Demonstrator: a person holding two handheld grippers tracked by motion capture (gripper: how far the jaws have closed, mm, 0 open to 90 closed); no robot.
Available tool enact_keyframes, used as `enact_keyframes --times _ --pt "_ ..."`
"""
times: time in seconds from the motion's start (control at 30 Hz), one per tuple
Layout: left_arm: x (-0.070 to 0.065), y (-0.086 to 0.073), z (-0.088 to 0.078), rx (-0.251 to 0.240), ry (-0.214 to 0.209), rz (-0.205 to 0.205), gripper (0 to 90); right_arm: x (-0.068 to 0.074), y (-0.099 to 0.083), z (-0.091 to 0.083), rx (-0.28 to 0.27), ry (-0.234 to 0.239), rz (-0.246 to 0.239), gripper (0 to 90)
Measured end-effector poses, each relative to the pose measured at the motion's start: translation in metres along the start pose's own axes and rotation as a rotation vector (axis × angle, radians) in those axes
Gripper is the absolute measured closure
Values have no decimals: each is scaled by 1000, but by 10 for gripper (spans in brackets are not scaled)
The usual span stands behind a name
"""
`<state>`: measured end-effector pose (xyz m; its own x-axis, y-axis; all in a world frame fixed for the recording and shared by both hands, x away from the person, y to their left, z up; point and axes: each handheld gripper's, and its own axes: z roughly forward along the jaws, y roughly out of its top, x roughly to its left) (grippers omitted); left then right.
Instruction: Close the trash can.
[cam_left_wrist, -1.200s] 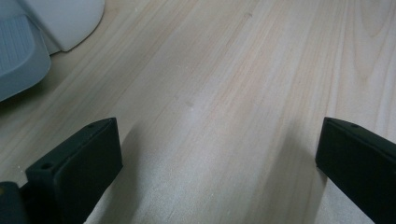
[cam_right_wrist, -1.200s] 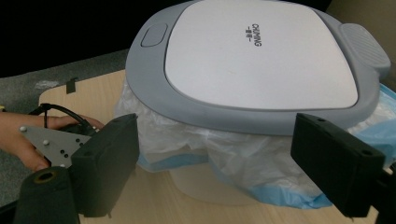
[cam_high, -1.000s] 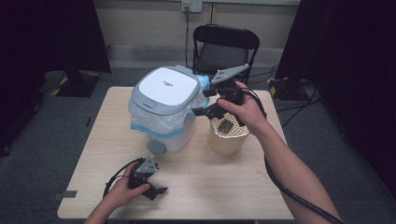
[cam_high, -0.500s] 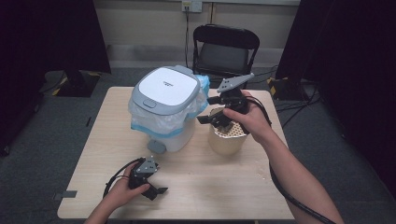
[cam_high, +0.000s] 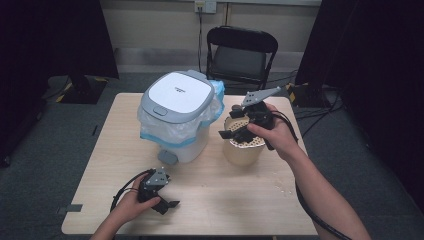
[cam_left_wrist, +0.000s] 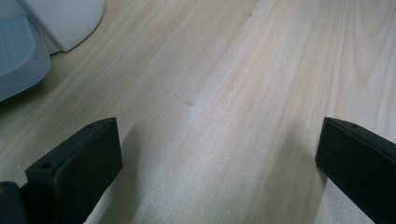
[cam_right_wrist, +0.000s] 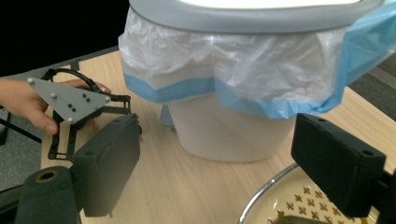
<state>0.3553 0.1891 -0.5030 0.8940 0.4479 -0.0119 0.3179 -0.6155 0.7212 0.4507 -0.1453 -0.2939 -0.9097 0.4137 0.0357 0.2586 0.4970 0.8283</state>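
My left claw (cam_high: 169, 204) rests low on the bench (cam_high: 215, 205) near the front edge, jaws spread wide with nothing between them; its own view looks along bare wood, with the foot pedal (cam_left_wrist: 21, 58) of the bin at the upper left corner.

Behind it stands the pedal bin (cam_high: 177, 117), lid closed, a clear liner with a blue hem (cam_right_wrist: 243, 100) folded over its rim. It sits towards the middle of the bench, well apart from my left claw.

To the right, just beside the bin, is the beige cup (cam_high: 243, 150) with a perforated insert in its mouth. My right claw (cam_high: 232, 131) hovers over the cup's rim, jaws wide and holding nothing; in the right gripper view the patterned insert (cam_right_wrist: 299, 200) lies just under the jaw tips, with something dark resting on it that I cannot make out.

I judge that I am at the reaching stage, lining up on the cup or its insert, with no grasp made yet. Next I need to drop the right claw so one jaw falls inside the rim and one outside, then close firmly without tipping the cup against the bin.
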Motion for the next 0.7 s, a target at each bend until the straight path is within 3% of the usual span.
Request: enact_keyframes --times 0.7 --pt "0 0 0 0 1 1 0 0 -35 -12 18 -13 12 149"
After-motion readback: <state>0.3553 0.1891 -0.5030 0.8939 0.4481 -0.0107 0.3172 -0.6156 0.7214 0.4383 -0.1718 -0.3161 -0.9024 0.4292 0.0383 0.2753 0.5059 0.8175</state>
